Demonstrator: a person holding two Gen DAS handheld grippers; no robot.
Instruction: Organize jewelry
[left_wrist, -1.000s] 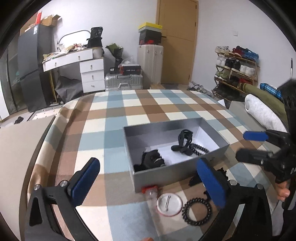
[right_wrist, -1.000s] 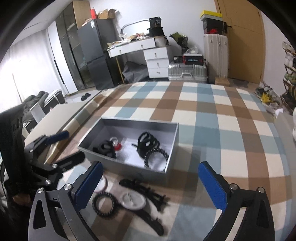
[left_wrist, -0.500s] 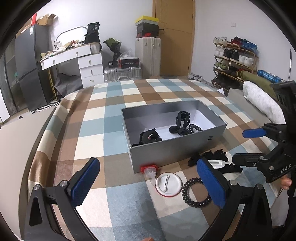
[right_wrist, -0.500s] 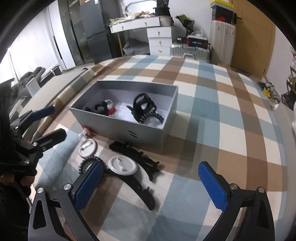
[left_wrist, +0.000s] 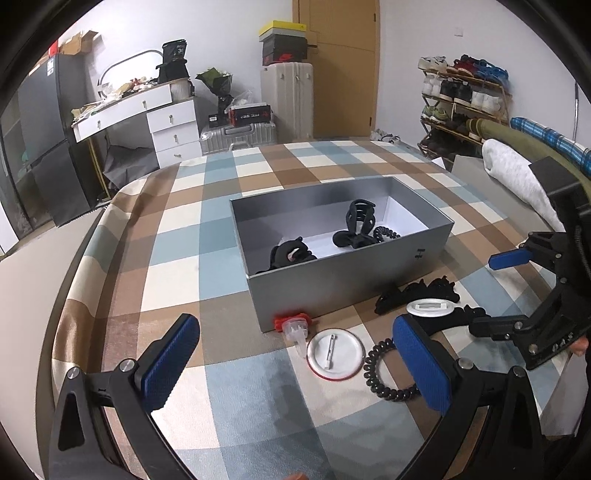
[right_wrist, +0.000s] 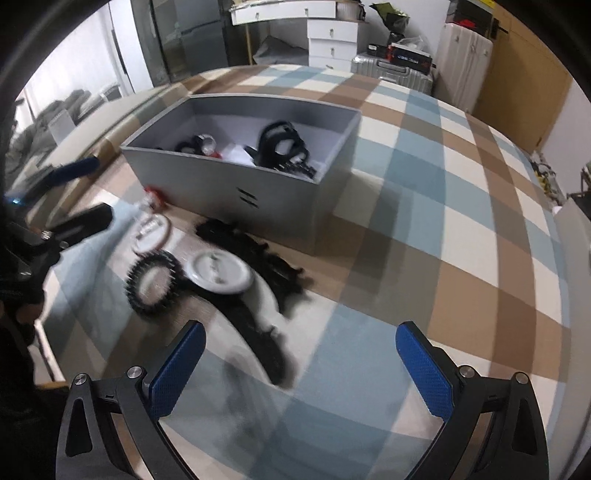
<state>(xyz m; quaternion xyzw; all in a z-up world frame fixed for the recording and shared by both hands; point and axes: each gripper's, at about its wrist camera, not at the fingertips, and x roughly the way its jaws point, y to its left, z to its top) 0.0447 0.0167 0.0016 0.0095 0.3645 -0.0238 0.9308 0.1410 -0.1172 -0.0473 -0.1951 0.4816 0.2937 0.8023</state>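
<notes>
Box (left_wrist: 343, 273) open-topped; access from above unobstructed. Claw clips (left_wrist: 356, 225) and coil tie occupied box centre; right end of floor bare. Near wall fronted by clutter: red clip (left_wrist: 293, 323), badge (left_wrist: 334, 352), coil tie (left_wrist: 388, 373), second badge (left_wrist: 430, 307), black clips (left_wrist: 413, 291), all close together. Checked cloth (right_wrist: 461, 221) right of box lay bare. Left gripper (left_wrist: 295, 365) and right gripper (right_wrist: 301, 367) both spread wide, empty.
</notes>
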